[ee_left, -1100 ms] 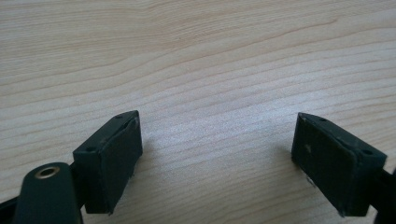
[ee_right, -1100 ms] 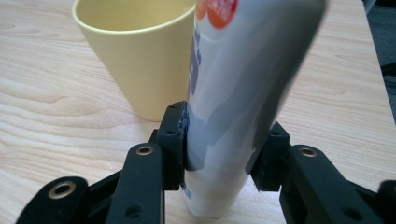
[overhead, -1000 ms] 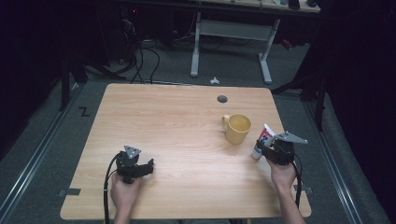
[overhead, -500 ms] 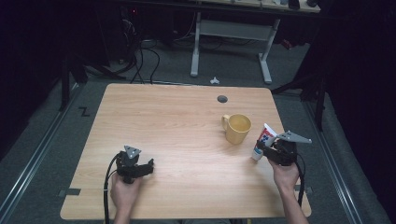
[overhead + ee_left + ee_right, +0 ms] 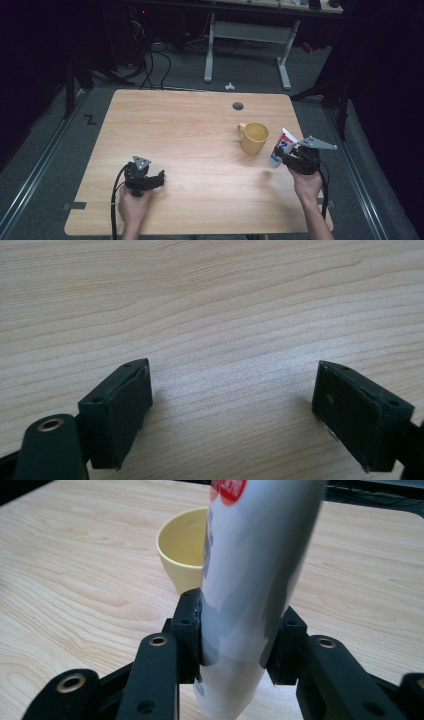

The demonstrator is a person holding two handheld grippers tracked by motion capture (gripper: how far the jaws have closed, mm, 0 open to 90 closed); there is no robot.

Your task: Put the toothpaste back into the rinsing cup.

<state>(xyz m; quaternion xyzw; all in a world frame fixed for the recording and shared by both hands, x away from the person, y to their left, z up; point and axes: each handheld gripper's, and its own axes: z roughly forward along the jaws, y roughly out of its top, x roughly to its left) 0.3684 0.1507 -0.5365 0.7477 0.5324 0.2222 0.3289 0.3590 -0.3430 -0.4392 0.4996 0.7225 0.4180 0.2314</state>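
Closing further since the earlier frame, the right gripper (image 5: 240,645) clamps the white tube (image 5: 250,580) near right of the yellow mug (image 5: 254,137); left gripper (image 5: 232,410) jaws stand wide over bare table (image 5: 190,125).

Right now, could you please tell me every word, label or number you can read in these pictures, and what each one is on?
None can be read.
Toothpaste tube: red and blue print near its top, too blurred to read.
Floor: a dark Z-shaped mark left of the table, unclear whether a letter.
Yellow mug: plain.
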